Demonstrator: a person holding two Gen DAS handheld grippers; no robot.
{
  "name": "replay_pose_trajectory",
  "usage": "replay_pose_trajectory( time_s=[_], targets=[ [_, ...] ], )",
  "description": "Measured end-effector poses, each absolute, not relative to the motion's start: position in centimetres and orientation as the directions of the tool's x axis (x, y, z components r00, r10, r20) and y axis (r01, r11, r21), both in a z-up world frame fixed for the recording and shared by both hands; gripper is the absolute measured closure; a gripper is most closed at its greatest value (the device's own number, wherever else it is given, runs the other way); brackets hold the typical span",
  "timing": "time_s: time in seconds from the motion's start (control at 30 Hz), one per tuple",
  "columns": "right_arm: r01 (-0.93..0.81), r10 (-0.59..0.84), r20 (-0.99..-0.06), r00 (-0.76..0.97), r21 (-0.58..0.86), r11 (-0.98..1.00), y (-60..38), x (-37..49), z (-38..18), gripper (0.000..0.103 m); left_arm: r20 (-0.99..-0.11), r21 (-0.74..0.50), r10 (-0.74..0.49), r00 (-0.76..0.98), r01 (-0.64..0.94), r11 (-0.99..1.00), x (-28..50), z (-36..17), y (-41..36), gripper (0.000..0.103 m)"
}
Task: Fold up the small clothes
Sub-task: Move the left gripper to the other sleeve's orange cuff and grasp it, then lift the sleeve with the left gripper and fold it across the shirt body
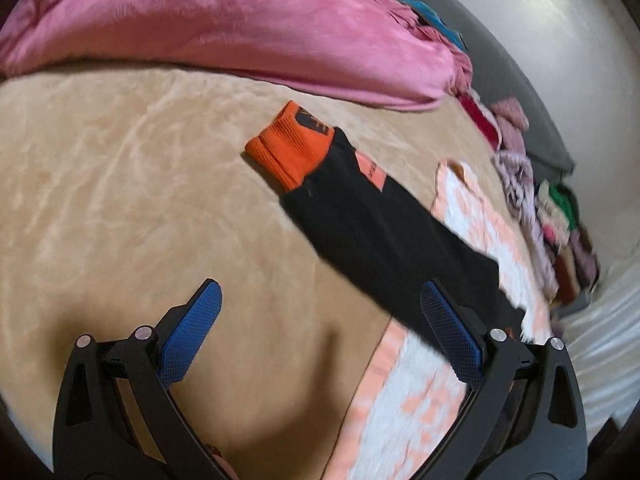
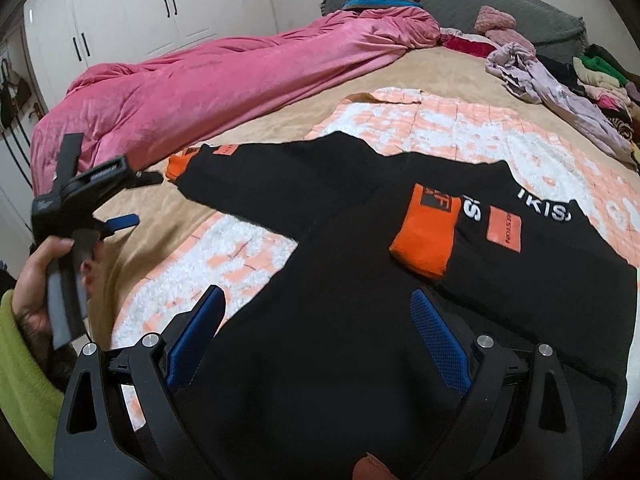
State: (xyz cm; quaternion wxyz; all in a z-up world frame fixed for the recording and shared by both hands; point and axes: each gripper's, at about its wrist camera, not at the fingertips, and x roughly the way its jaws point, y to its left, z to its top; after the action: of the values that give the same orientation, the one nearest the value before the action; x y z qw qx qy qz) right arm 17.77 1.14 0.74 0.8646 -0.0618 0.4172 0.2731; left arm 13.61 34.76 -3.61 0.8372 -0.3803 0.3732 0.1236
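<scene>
Lying flat, black sweatshirt (image 2: pixel 320 360), outstretched sleeve's orange cuff (image 1: pixel 290 146) apparently toward pink duvet (image 1: pixel 208 20)

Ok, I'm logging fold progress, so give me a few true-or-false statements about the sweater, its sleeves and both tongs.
1. The black sweater lies on the peach-and-white blanket. True.
2. Both sleeves are folded in. False: one orange cuff lies on the body; the other sleeve stretches out sideways.
3. The left tongs grip a cuff. False: they are open and hold nothing.
4. The right tongs are open above the sweater. True.
5. The pink duvet covers the sweater. False: it lies bunched beyond it.
</scene>
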Motion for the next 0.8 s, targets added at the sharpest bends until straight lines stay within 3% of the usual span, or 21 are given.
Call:
replay_pose_trajectory(
  time_s=[0.13,0.37,0.4,0.43,0.5,0.53,0.8],
  targets=[
    [-0.502,0.411,-0.761,0.502,0.130,0.855,0.5,18.0,0.4,0.010,-0.715,-0.578,-0.078,0.695,-0.524,0.625,15.3,-4.5,35.6,0.028],
    [-0.470,0.405,-0.757,0.513,0.147,0.871,-1.0,18.1,0.5,0.010,-0.722,-0.567,0.003,0.691,-0.595,0.570,19.1,-5.4,37.1,0.033],
    [-0.466,0.403,-0.757,0.515,0.148,0.872,-1.3,18.1,0.5,0.010,-0.721,-0.563,0.016,0.692,-0.599,0.569,19.5,-5.4,37.3,0.046],
    [-0.459,0.399,-0.754,0.522,0.146,0.877,-1.9,18.0,0.7,0.010,-0.724,-0.552,0.032,0.689,-0.606,0.573,19.9,-5.4,37.3,0.070],
    [-0.447,0.391,-0.752,0.530,0.143,0.883,-2.8,18.0,0.8,0.010,-0.723,-0.539,0.049,0.689,-0.607,0.584,20.1,-5.5,37.2,0.078],
    [-0.442,0.387,-0.752,0.534,0.142,0.886,-3.2,18.0,0.8,0.010,-0.708,-0.539,0.053,0.704,-0.588,0.603,20.1,-5.3,37.0,0.089],
    [-0.320,0.354,-0.755,0.552,0.201,0.926,-8.0,18.5,-0.4,0.010,-0.585,-0.544,-0.024,0.811,-0.370,0.753,18.2,0.1,31.8,0.091]
  ],
)
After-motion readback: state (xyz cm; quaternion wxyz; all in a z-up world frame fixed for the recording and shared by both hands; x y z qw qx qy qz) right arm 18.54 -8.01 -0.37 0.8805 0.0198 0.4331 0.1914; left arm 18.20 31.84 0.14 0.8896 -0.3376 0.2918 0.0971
